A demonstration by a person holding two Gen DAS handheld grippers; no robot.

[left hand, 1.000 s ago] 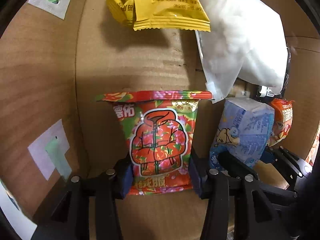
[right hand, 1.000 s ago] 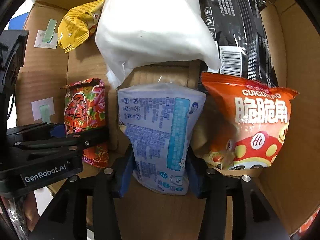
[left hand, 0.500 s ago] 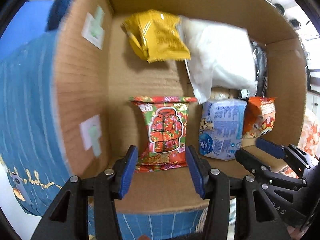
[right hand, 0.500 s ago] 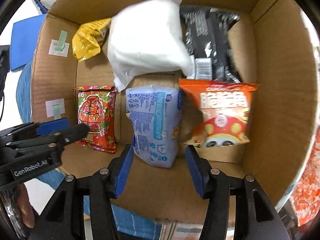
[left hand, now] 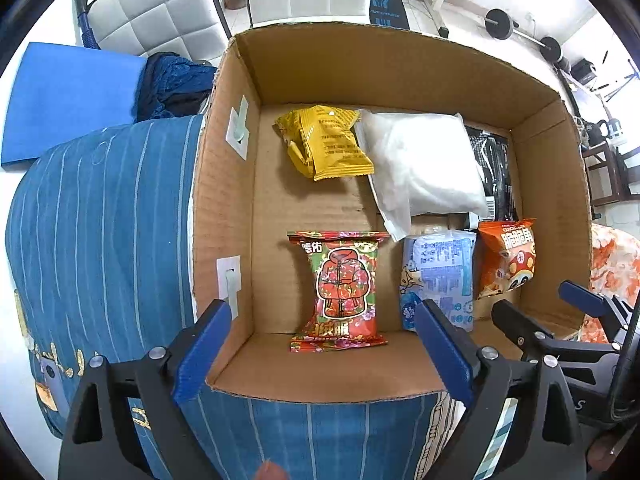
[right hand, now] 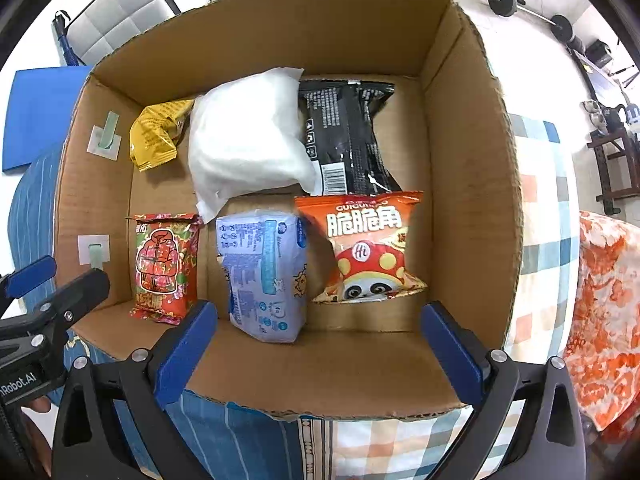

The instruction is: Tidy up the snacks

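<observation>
Claws first: the left claw [left hand: 322, 350] stands wide open, its blue pads spread apart above the near rim of the cardboard box [left hand: 320, 390], holding nothing and touching nothing. The right claw [right hand: 318, 344] is likewise spread wide and empty, poised over the near wall of the same box [right hand: 332, 396].

Just ahead of the left claw, between its fingers, lies one red floral snack packet [left hand: 338, 290] on the box floor, well clear of both pads. To the right of that claw sits one pale blue packet [left hand: 438, 278], and beyond it to the right one orange snack bag [left hand: 506, 258].

Seen from the right claw, the pale blue packet [right hand: 264, 274] lies just ahead and left of centre, the orange snack bag [right hand: 370, 246] just ahead and right of centre, and the red floral snack packet [right hand: 166, 266] further left, near the left claw's finger [right hand: 74, 294].

Farther ahead, in the back row: one yellow packet [right hand: 158, 134] at far left, one white pouch [right hand: 248, 140] in the middle, overlapping one black bag [right hand: 346, 134] to its right.

Count: six packets, one of each kind, all inside the box. Two pale stickers [left hand: 236, 130] are fixed on the box's left inner wall.

The box rests on a blue striped cover [left hand: 100, 220] at left and a checked cloth [right hand: 540, 240] at right. Beyond the box lie weights [left hand: 498, 24] on the floor.
</observation>
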